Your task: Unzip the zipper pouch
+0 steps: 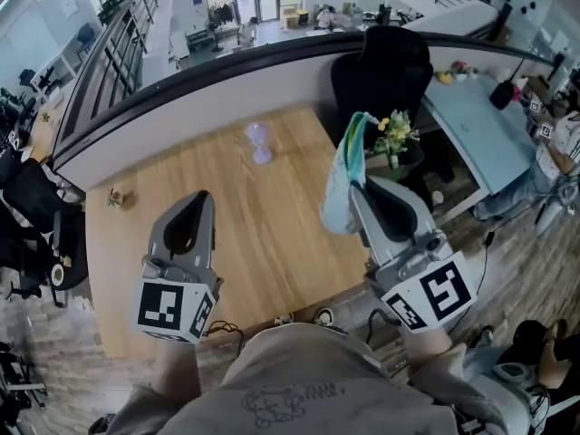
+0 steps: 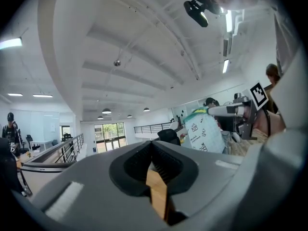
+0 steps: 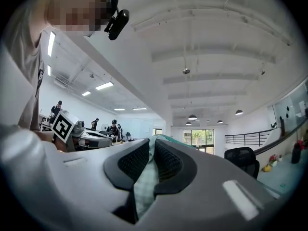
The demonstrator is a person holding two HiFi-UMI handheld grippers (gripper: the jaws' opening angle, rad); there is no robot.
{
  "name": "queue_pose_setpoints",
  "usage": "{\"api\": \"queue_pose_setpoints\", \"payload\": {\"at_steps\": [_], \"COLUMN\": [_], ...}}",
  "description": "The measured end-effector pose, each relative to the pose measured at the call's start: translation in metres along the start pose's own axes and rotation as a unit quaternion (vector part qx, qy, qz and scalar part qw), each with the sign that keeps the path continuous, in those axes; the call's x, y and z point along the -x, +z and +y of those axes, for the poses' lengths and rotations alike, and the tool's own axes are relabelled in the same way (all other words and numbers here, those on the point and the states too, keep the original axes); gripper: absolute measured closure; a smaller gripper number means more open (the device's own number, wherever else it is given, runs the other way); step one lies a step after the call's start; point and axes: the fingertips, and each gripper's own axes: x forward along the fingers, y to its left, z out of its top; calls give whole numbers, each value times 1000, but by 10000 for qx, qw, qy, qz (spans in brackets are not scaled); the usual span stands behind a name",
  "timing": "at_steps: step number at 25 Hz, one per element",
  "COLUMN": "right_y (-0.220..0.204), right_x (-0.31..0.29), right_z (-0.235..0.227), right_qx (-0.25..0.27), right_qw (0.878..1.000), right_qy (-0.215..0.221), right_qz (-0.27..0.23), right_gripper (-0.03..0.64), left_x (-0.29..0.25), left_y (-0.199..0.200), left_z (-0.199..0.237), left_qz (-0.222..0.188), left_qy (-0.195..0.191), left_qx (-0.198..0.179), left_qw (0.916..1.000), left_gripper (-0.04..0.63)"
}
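Right gripper (image 1: 359, 187) clamping zipper pouch (image 1: 337, 198), holding it dangling above table (image 1: 272, 229). Left gripper (image 1: 201, 198) clenching nothing, staying apart at left. Zipper state unreadable; unzipping likely remaining.

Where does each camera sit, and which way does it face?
Head view: on the head, looking down at the table; left gripper, right gripper, shirt show.
Left gripper view: on left gripper, along its shut jaws, level into the office.
Right gripper view: on right gripper, along jaws gripping the pouch.
Shared: all three show the pouch.
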Motion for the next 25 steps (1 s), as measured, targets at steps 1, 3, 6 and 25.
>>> {"api": "queue_pose_setpoints", "payload": {"at_steps": [1,3,6,25], "right_y": [-4,-17,-40,-82], "right_x": [1,2,5,0], "right_z": [1,4,9,23], "right_qx": [-13,-41,-127,-417], "right_qw": [10000,9998,9987,9952], "right_qy": [1,2,9,-18], "right_qz": [56,206,484,884], "right_gripper": [574,574,574,574], "left_x": [2,5,9,8], "left_y": [-4,-14,-33,-68], "left_z": [1,2,-1,1], "left_qz": [36,135,325,683], "left_qy": [27,50,36,-107], "left_qx": [22,67,177,318], "left_qw": [10000,9999,9993,9971], "left_gripper": [597,597,597,598]}}
